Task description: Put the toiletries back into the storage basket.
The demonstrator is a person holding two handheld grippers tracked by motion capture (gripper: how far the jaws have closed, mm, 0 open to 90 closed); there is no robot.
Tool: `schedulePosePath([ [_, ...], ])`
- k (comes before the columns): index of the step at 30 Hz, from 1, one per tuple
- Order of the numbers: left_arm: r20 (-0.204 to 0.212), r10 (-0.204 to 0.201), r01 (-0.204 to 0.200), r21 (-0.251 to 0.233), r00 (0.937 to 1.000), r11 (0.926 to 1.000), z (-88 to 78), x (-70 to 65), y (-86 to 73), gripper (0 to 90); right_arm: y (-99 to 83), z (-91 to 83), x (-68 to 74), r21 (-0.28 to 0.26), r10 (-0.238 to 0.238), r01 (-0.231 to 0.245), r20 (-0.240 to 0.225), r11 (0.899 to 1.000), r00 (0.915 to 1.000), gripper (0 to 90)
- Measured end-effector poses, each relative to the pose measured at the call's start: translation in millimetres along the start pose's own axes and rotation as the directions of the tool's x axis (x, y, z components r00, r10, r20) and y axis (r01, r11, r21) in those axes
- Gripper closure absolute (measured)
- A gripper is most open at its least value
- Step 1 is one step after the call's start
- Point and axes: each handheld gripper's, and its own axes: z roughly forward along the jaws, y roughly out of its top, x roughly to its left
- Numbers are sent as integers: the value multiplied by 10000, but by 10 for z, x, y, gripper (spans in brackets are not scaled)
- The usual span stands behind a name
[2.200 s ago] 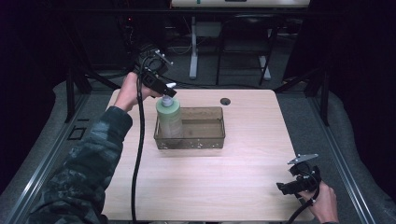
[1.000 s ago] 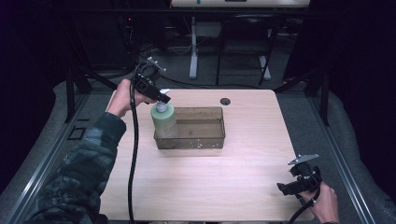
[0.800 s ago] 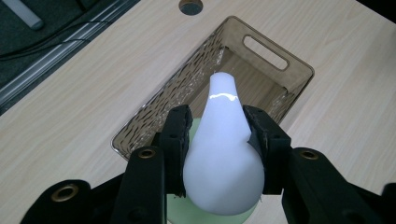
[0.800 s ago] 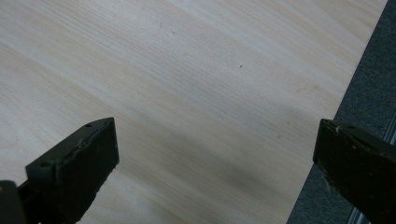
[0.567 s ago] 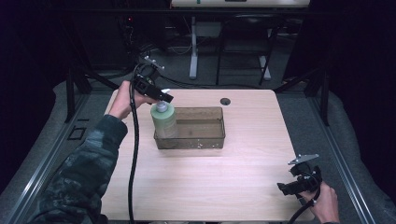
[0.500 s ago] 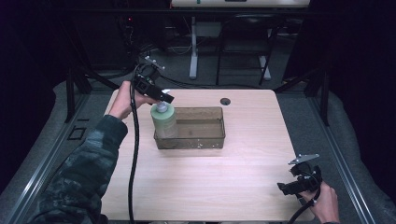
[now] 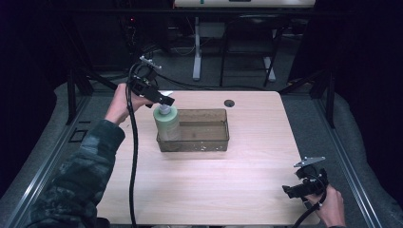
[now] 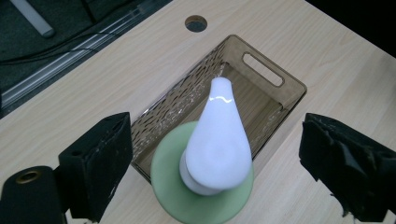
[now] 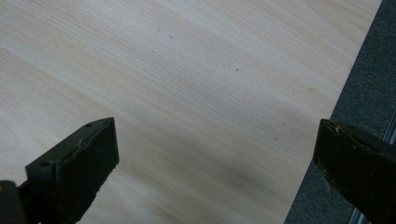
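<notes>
A pale green cylindrical pump bottle with a white dispenser head (image 7: 166, 122) stands upright in the left end of a clear brown-tinted plastic bin with cut-out handles (image 7: 209, 141), which sits a little left of the middle of the light wooden table (image 7: 204, 190). The left gripper (image 7: 164, 100) hangs directly above the bottle, reached in from the far left; in the left gripper view its jaws have just been opening and now stand spread wide, one to each side of the white pump head (image 8: 219, 140), with clear air between the pads and the plastic, so nothing is pinched. The bottle's long axis runs straight up toward that gripper, while the pump spout points along the bin toward its far handle slot (image 8: 262, 69). As I judge it, the bottle has been let go inside the bin, and the move to come turns on lifting straight up off the pump head without brushing it, since a sideways knock could tip the tall bottle against the bin wall. The left hand (image 7: 124, 99) is by far the nearer one; the right gripper (image 7: 299, 189) rests well apart at the near right corner of the table, its jaws also spread over bare wood (image 9: 187, 93) close to the table's edge. A small dark round hole (image 7: 229, 103) lies in the tabletop just beyond the bin, out of the way. The left gripper's black cable (image 7: 133, 156) trails down across the near left of the table, clear of the bin.
</notes>
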Motion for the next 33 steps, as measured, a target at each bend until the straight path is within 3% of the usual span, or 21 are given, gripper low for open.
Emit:
schedulePosePath([
  [10, -291, 157, -154, 94, 9995, 9998, -48, -86, -188, 1, 3, -2, -1, 4, -41, 41, 42, 10000, 10000, 0],
  [33, -581, -41, 47, 91, 9983, 9999, 19, -199, -790, 0, 10, -10, 6, -13, -2, 2, 90, 10000, 10000, 0],
])
